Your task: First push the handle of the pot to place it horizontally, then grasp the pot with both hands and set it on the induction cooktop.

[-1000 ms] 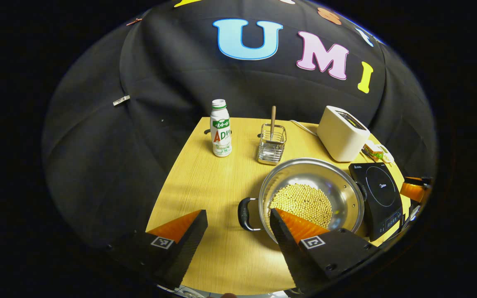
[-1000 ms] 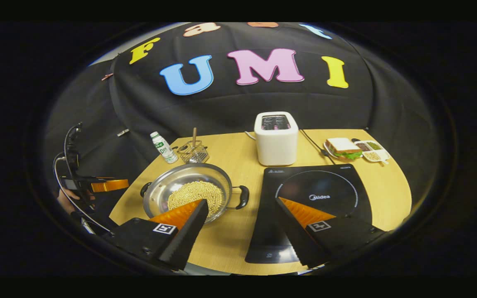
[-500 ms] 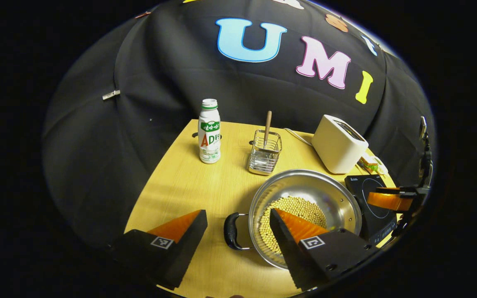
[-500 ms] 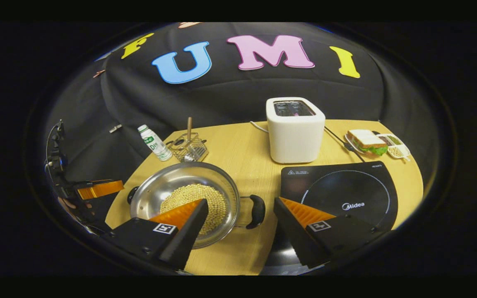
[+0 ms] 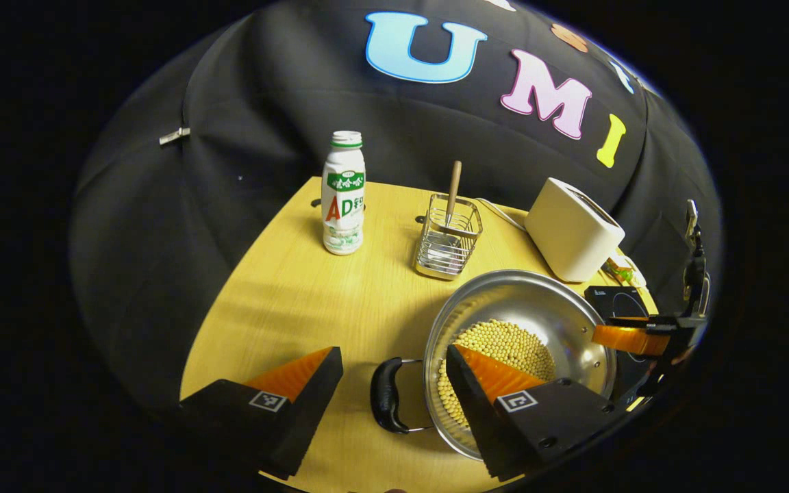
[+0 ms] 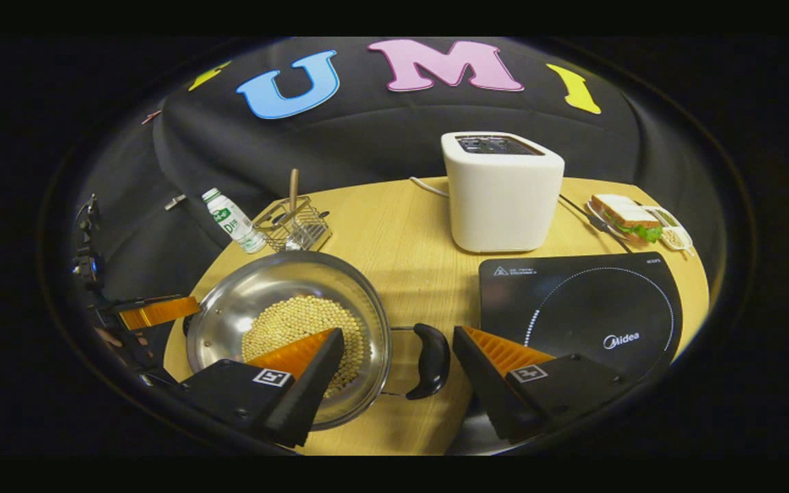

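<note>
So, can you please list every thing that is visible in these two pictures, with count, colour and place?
pot: one, silver, black handles, left of the cooktop, not on it
soybeans: many, pale yellow, inside the pot
induction cooktop: one, black, table's right side
toaster: one, white, behind the cooktop
wire basket: one, metal, holds a wooden stick, behind the pot
bottle: one, white with green, far left of the table
sandwich: one, on a plate, far right
table: one, light wood
left gripper: one, open, around the pot's left handle
right gripper: one, open, around the right handle
</note>
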`<state>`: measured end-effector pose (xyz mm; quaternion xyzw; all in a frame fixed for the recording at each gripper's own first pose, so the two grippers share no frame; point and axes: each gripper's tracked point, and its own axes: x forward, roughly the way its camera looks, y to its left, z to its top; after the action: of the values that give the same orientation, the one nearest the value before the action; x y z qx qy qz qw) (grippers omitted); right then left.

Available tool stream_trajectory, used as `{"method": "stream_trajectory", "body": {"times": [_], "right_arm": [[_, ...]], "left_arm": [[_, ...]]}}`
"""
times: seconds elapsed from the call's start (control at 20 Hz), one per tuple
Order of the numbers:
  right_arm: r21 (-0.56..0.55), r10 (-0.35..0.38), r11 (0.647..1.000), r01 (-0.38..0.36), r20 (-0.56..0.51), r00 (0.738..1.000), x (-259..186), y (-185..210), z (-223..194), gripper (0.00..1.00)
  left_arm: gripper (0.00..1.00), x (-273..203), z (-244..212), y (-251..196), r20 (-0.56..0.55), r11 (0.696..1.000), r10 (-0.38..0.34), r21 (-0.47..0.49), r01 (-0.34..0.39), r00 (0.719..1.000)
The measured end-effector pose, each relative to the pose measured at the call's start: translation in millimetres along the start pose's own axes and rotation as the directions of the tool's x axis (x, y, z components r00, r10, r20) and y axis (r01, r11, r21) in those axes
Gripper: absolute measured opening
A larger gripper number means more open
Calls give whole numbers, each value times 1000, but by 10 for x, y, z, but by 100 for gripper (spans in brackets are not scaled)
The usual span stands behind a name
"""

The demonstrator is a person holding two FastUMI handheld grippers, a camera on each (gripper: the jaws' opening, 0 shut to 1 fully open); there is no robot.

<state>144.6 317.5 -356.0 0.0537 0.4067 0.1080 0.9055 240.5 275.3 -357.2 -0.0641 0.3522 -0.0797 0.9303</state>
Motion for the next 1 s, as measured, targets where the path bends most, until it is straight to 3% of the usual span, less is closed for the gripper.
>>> {"method": "stream_trajectory", "body": {"times": [0.55, 0.75, 0.8, 0.9, 1.0], "right_arm": [[4, -22, 1000, 22, -39, 999, 189, 93, -190, 99], [-7, -23, 1000, 23, -60, 998, 276, 163, -267, 97], [-18, -23, 1000, 22, -60, 998, 293, 205, -280, 93], [-28, -19, 999, 17, -71, 997, 318, 260, -321, 68], [-41, -24, 999, 20, -90, 996, 358, 260, -392, 60]], "left_arm": [[95, 332, -302, 64, -89, 993, -51, -107, 42, 995], [93, 384, -368, 127, -108, 994, -51, -97, 40, 993], [92, 391, -374, 143, -111, 995, -46, -89, 36, 993], [84, 458, -405, 208, -114, 997, -28, -71, 20, 993], [80, 473, -432, 279, -125, 999, -13, -47, 7, 992]]}}
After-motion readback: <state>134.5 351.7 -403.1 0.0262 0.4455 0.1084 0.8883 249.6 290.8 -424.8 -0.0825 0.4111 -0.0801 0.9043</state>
